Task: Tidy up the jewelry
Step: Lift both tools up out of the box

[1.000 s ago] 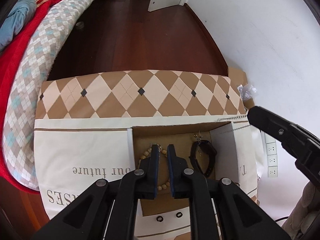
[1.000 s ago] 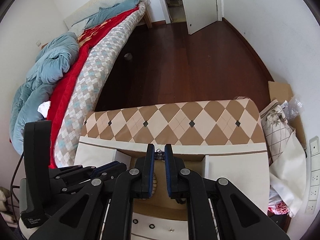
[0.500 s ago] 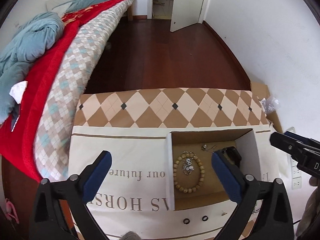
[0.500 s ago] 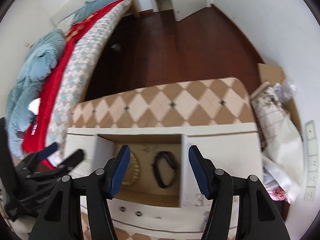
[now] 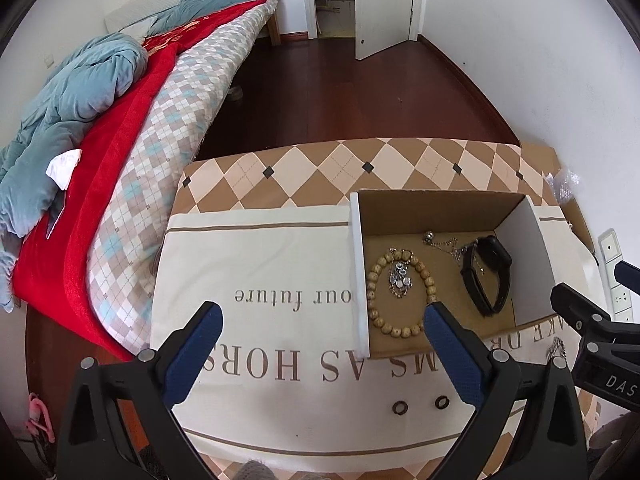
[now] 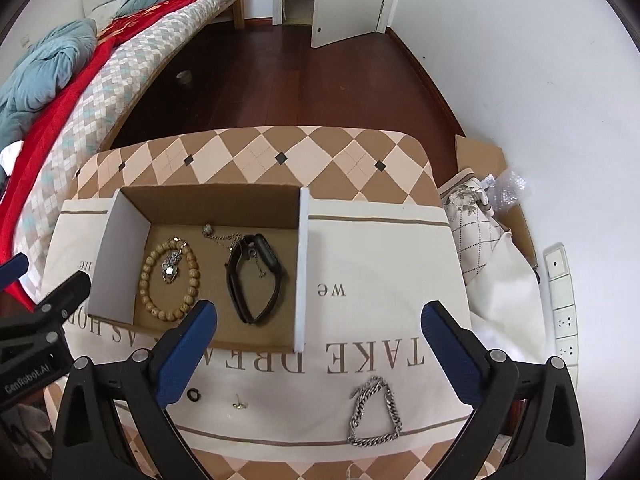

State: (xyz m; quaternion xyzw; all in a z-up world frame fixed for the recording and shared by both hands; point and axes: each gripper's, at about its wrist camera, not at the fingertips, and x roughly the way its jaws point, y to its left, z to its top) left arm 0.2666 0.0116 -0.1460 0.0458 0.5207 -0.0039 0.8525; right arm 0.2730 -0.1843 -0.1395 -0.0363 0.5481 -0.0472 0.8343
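On the left, a bed [image 6: 72, 92] with a red blanket; beside it a checked table [image 6: 280, 152] under a printed cloth [image 6: 380, 280]. Box [image 6: 212, 204] holds beads [image 6: 168, 276], watch [image 6: 256, 280]. Chain [image 6: 374, 412] lies near. Left gripper [image 5: 320, 320] wide, empty; right gripper [image 6: 320, 320] opening, empty. Tiny stud [image 6: 240, 404] hard to make out.

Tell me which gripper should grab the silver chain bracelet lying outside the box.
Right, probably. The silver chain bracelet lies between the open right gripper fingers; in the left gripper view it sits at the far edge.
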